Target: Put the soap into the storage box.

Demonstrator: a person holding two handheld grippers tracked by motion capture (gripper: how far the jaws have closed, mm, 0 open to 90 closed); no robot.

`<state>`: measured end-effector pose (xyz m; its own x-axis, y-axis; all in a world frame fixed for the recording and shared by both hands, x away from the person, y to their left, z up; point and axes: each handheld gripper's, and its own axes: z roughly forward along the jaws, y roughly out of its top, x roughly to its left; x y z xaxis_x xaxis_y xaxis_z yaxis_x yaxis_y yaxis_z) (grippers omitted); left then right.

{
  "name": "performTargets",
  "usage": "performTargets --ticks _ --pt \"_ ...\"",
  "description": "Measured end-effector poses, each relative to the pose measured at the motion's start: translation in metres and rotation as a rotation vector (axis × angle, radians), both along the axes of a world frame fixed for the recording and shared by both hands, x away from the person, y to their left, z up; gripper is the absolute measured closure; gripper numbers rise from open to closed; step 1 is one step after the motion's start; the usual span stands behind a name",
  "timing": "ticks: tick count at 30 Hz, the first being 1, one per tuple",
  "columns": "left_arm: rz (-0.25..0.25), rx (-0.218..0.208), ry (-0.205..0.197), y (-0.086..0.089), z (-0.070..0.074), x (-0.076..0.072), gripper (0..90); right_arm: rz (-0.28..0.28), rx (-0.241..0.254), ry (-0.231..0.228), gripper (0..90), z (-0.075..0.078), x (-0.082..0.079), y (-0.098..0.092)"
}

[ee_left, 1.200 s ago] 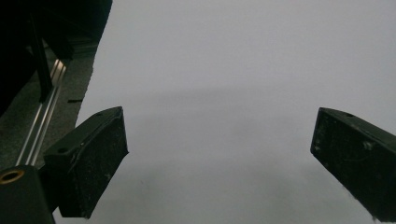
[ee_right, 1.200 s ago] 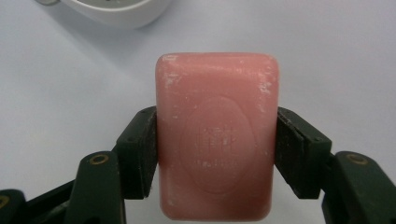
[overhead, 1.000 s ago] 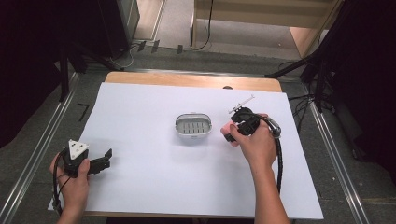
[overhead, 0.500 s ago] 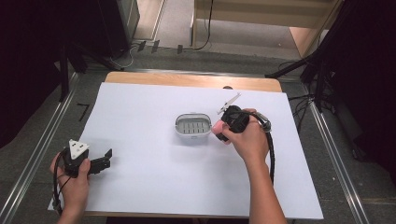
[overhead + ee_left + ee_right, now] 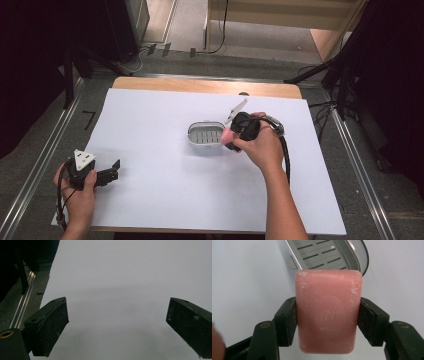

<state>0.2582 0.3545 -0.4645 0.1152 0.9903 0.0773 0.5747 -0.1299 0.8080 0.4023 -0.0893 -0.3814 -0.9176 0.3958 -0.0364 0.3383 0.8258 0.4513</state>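
- High view: the right gripper, held in the person's right hand, sits at the right edge of the grey soap dish, near the middle of the white table sheet.
- High view: a pink soap bar shows at the gripper tip, just beside the dish's right rim.
- High view: the left gripper rests at the near left corner of the sheet, well apart from the dish, held by the left hand.
- Left gripper view: the two black jaws stand wide apart over bare white sheet, with nothing between them.
- Right gripper view: the jaws are clamped on the long sides of the pink soap bar, which carries a faint oval stamp.
- Right gripper view: the slotted grey soap dish lies just beyond the bar's far end.
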Motion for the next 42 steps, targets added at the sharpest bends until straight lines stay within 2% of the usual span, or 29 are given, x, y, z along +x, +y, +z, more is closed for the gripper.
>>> performTargets --ticks 3,6,7,11,20,27,31,34,42 --pt "0.001 0.0 0.0 0.0 0.0 0.0 4.6 0.012 -0.012 -0.001 38.6 0.003 -0.001 0.005" --pt "0.001 -0.001 0.001 0.0 0.0 0.0 4.6 0.047 -0.014 -0.024 38.6 0.006 0.001 0.009" --pt "-0.001 -0.003 0.0 0.0 0.0 0.0 4.7 0.04 -0.021 -0.018 38.6 0.008 0.001 0.01" --pt "0.0 -0.003 0.001 0.0 0.0 0.0 4.6 0.071 -0.028 -0.022 38.6 0.012 0.004 0.016" --pt "-0.001 -0.004 0.001 0.0 0.0 0.0 4.6 0.122 -0.043 -0.04 38.6 0.013 0.012 0.028" --pt "0.0 -0.004 0.004 0.001 0.0 0.0 4.6 0.15 -0.049 -0.029 38.6 0.016 0.017 0.037" --pt "0.001 -0.006 0.003 0.001 0.0 0.0 4.6 0.177 -0.053 -0.045 38.6 0.018 0.021 0.043" --pt "0.001 -0.007 0.003 0.001 0.0 0.0 4.6 0.189 -0.045 -0.046 38.7 0.019 0.023 0.047" --pt "0.001 -0.009 0.002 0.001 0.0 0.0 4.6 0.221 -0.071 -0.058 38.7 0.016 0.03 0.058"
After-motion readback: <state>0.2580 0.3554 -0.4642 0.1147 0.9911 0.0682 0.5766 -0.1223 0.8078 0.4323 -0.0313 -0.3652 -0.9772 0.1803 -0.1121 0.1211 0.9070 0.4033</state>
